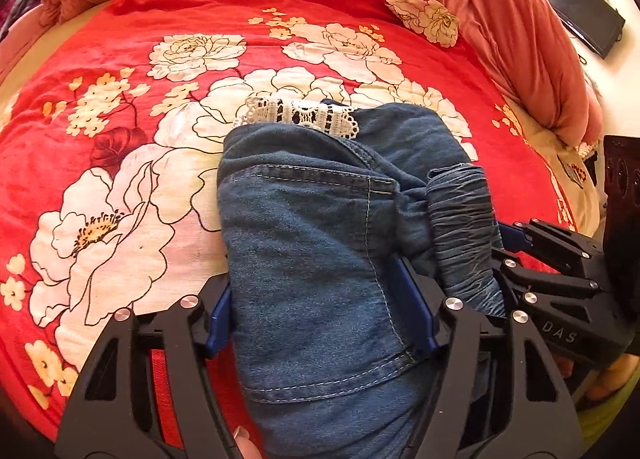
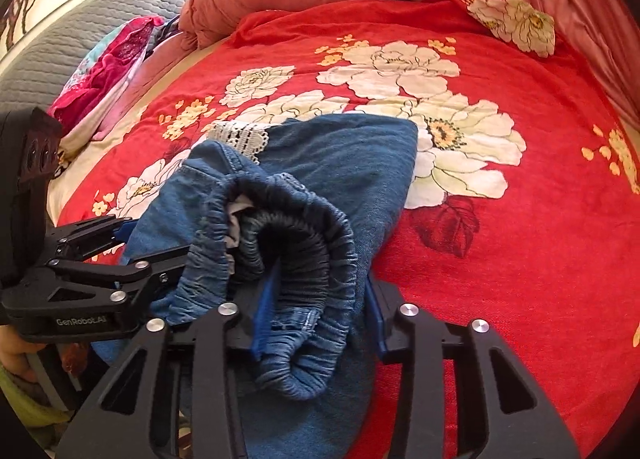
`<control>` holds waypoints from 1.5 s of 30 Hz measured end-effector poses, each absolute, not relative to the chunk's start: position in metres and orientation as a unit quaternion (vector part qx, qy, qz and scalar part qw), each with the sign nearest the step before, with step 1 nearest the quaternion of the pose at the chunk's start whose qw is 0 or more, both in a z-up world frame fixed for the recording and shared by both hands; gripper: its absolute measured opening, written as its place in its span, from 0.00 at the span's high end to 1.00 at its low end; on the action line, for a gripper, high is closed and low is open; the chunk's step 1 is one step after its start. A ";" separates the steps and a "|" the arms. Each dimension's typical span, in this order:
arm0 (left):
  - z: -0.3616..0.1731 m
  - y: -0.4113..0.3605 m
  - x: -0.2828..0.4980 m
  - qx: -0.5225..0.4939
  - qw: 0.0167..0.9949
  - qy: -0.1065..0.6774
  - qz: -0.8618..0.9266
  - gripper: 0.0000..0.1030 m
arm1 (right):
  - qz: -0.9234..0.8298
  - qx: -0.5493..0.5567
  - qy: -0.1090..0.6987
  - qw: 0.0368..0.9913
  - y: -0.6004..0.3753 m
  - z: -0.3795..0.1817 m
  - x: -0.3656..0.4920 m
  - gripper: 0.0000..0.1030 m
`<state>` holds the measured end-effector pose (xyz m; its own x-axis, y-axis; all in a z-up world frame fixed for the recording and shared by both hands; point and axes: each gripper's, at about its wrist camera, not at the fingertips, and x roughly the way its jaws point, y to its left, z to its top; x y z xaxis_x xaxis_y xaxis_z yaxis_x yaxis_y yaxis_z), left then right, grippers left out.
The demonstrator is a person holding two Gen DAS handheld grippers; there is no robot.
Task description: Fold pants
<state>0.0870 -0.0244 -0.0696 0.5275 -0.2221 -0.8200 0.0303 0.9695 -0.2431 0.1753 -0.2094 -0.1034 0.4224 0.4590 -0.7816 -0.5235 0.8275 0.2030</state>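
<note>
Blue denim pants (image 1: 312, 227) lie folded in a bundle on a red flowered blanket (image 1: 120, 119), with white lace trim (image 1: 296, 115) showing at the far end. My left gripper (image 1: 318, 319) is shut on the bundle's near left part, its blue pads pressing the denim from both sides. My right gripper (image 2: 320, 315) is shut on the gathered elastic waistband (image 2: 312, 227), one pad inside the waist opening and one outside. Each view shows the other gripper beside it: the right gripper (image 1: 506, 249) and the left gripper (image 2: 156, 247), both against the denim (image 2: 352, 163).
A bunched orange quilt (image 1: 500, 19) runs along the far and right sides of the bed. Pink clothing (image 2: 108, 67) lies at the far left by a grey quilted headboard (image 2: 80, 31). A dark screen (image 1: 584, 15) stands off the bed at the right.
</note>
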 end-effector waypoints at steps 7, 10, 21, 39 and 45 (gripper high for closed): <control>-0.063 -0.030 0.085 -0.089 0.873 0.475 -0.068 0.48 | 0.291 -0.046 0.438 0.850 -0.208 -0.099 0.169 0.70; -0.060 -0.032 0.084 -0.084 0.875 0.472 -0.068 0.52 | 0.292 -0.053 0.432 0.852 -0.206 -0.097 0.167 0.72; -0.050 -0.035 0.082 -0.080 0.878 0.467 -0.067 0.60 | 0.295 -0.062 0.414 0.859 -0.205 -0.087 0.158 0.77; -0.013 -0.037 0.081 -0.080 0.891 0.439 -0.084 0.73 | 0.303 -0.046 0.383 0.871 -0.206 -0.062 0.156 0.81; -0.008 -0.031 0.085 -0.084 0.894 0.432 -0.086 0.73 | 0.301 -0.049 0.379 0.874 -0.201 -0.057 0.160 0.81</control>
<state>0.0853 -0.0310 -0.0078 0.6115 -0.2268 -0.7580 0.0807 0.9709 -0.2254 0.1598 -0.2014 -0.0567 0.5317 0.4877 -0.6924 -0.5626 0.8145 0.1417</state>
